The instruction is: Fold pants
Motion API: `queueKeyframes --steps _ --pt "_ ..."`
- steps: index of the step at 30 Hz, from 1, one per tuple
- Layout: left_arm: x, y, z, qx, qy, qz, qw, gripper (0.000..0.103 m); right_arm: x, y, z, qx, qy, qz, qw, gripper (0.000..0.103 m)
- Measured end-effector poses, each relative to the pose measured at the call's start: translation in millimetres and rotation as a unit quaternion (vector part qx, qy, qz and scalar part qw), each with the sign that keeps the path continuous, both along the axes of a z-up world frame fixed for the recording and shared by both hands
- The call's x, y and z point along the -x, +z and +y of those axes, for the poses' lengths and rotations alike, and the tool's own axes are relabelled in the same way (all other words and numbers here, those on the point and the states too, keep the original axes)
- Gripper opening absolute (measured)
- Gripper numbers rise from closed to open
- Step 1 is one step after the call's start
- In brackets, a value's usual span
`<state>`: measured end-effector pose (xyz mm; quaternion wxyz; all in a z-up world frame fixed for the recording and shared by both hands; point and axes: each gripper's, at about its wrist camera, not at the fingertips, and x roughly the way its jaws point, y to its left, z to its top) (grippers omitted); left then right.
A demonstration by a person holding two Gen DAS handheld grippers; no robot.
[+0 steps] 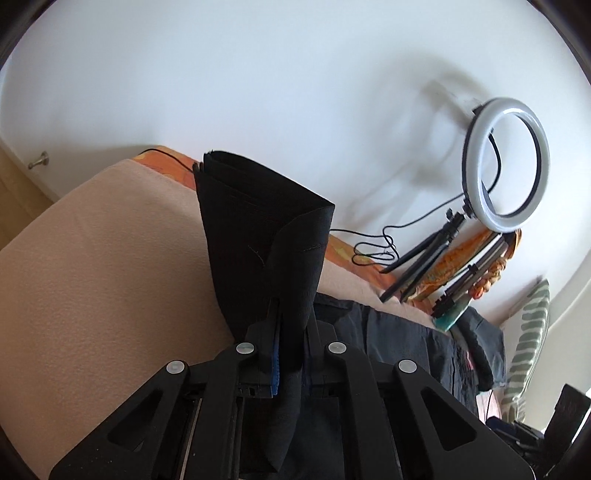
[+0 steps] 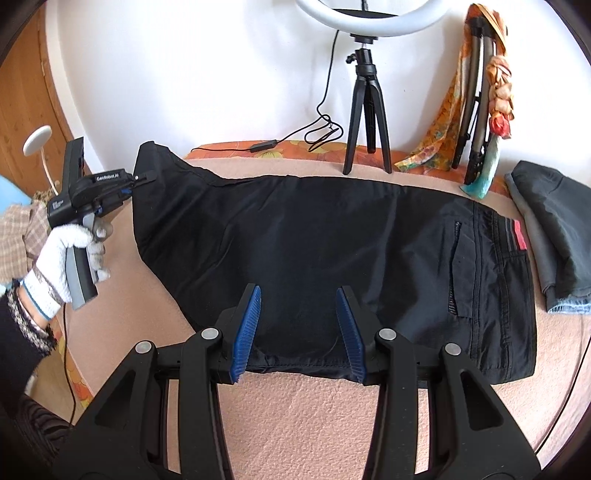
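- The black pants (image 2: 314, 240) are lying across the peach blanket (image 2: 295, 413), waistband off to the right, legs running to the left.
- The left gripper (image 2: 142, 178) has its fingers clamped tight on the leg end at the far left, and that end is lifted up off the blanket.
- From the left wrist view you see the same thing up close: the left gripper (image 1: 286, 332) is pinched on the pants (image 1: 258, 236), and the cloth sticks up in front of the camera like a folded flap.
- A white-gloved hand (image 2: 64, 254) is wrapped around the handle of that left gripper.
- The right gripper (image 2: 298, 328) is spread wide, nothing in it. Its blue pads (image 2: 247, 325) sit either side of the near hem, low over the cloth. Can't tell if they actually touch it.
- There's a red tag (image 2: 519, 233) on the waistband, and a pocket opening just left of it.
- Behind the pants, by the white wall, a ring light (image 2: 364, 13) stands on a small black tripod (image 2: 365, 110), with its cable trailing along the orange sheet.
- To the right of the waistband is a folded grey garment (image 2: 554, 229), just beside the pants but apart.
- An orange patterned cloth (image 2: 447, 122) hangs by the wall, right of the tripod.
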<state>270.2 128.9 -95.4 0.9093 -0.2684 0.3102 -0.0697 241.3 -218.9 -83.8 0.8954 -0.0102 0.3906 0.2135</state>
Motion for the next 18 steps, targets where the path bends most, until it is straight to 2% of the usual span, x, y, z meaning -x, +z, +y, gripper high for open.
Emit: queueKeyframes --steps 5,9,10,12,16,18 --pt "-4.5 -3.6 -46.5 -0.031 -0.067 0.003 0.9973 0.007 -10.3 -3.3 -14.2 -0.029 -0.015 0.024 0.999 0.045" --pt "-7.2 -12.1 -68.6 -0.036 -0.100 0.014 0.9942 0.007 -21.5 -5.9 -16.2 -0.046 -0.002 0.040 0.998 0.047" --pt "-6.2 -15.7 -70.8 -0.036 -0.106 0.018 0.9936 0.007 -26.9 -6.1 -15.6 -0.051 0.002 0.044 0.998 0.049" --pt "-6.3 -24.4 -76.2 -0.035 -0.116 0.030 0.9922 0.007 -42.4 -7.0 -14.2 -0.073 0.005 0.061 0.995 0.062" --pt "-4.2 -31.4 -85.0 -0.035 -0.127 0.039 0.9905 0.007 -86.5 -8.9 -0.9 -0.145 0.018 0.099 0.984 0.072" --pt "-4.3 -30.9 -91.5 -0.040 -0.135 0.039 0.9893 0.007 -112.3 -13.7 15.8 -0.164 0.026 0.118 0.979 0.075"
